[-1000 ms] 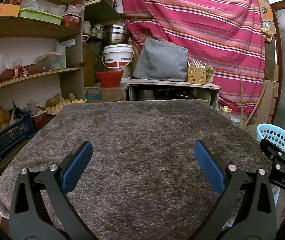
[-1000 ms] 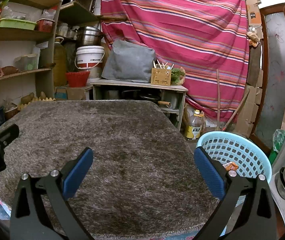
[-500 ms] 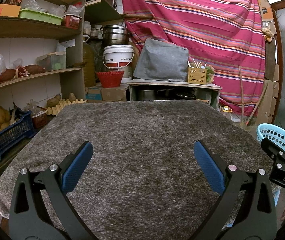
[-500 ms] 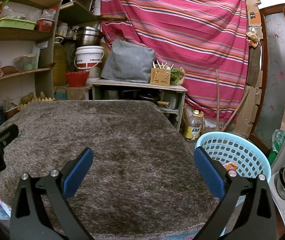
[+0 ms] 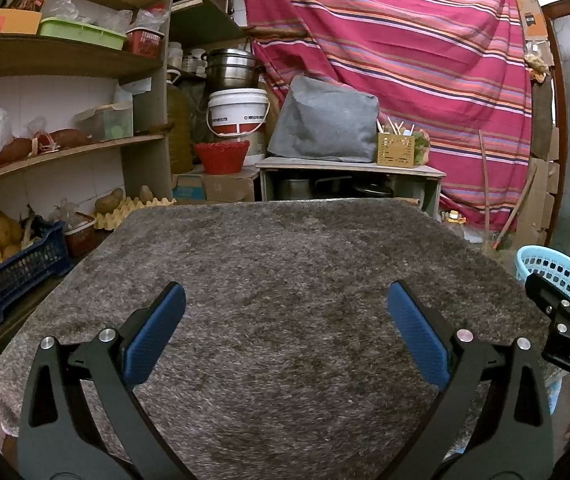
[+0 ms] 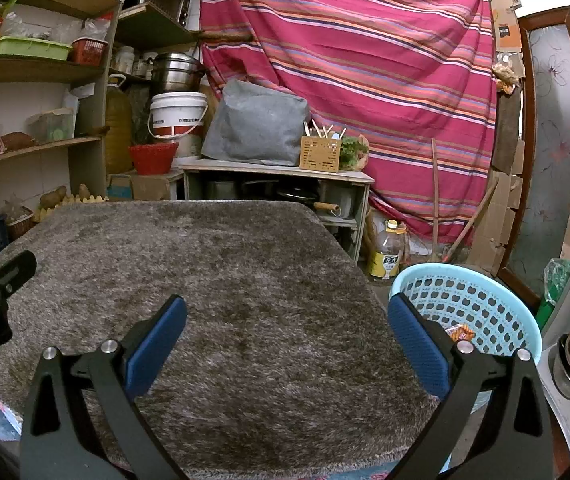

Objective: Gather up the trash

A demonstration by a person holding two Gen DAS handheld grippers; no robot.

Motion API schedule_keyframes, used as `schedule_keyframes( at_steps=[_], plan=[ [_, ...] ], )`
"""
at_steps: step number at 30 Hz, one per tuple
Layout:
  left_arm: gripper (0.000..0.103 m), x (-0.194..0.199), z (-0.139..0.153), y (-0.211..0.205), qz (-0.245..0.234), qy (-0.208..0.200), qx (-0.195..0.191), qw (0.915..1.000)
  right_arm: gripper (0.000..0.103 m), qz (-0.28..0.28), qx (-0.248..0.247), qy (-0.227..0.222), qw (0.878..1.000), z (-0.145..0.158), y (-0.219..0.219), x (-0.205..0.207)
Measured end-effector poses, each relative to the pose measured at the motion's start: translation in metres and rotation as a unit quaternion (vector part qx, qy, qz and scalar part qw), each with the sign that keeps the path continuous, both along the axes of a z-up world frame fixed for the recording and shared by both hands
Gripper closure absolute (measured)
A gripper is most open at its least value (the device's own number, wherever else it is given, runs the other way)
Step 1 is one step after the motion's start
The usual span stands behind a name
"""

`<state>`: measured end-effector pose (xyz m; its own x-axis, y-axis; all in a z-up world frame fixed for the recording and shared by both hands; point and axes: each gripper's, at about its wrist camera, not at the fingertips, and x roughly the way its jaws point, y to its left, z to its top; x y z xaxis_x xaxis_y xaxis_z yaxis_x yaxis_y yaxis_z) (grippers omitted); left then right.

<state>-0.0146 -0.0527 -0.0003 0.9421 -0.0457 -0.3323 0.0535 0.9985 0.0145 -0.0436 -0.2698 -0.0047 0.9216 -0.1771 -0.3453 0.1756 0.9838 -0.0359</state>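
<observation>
I have both tools hovering low over the desk point(image 5: 285, 264), which is covered edge to edge by a shaggy grey-brown rug; I take that desk as my landmark. My left tool point(image 5: 286, 330) has its 2 blue-padded fingers spread wide with nothing between them but rug, and my right tool point(image 6: 287, 334) stands the same way, spread wide and holding nothing. In the left wrist view the black body of the right tool shows at the desk's right edge, and in the right wrist view the left tool's body shows at the desk's left edge, so the 2 sit side by side over the near part of the desk. The light blue laundry-style basket point(image 6: 481, 300) stands just off the desk's right side, lower than its top, and inside it I can see 1 small orange-and-white wrapper point(image 6: 459, 333) lying against the near wall, partly hidden by my right tool's finger. Beyond the desk's far edge stands a low cabinet carrying a grey cloth-covered bundle point(image 5: 325, 124) and a small wooden utensil holder point(image 6: 320, 154), with a red striped cloth point(image 6: 365, 64) hung behind them. Off the desk's left side run wooden shelves point(image 5: 57, 60) of produce and containers.
</observation>
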Motion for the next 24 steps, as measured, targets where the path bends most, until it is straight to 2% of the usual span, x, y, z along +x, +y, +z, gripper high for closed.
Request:
schedule_keyframes(
  at_steps=[24],
  plan=[
    [0.005, 0.0001, 0.0006, -0.0008, 0.002, -0.001, 0.001, 1.0000, 0.004, 0.003, 0.001, 0.001, 1.000, -0.0015, -0.0017, 0.0012]
  ],
)
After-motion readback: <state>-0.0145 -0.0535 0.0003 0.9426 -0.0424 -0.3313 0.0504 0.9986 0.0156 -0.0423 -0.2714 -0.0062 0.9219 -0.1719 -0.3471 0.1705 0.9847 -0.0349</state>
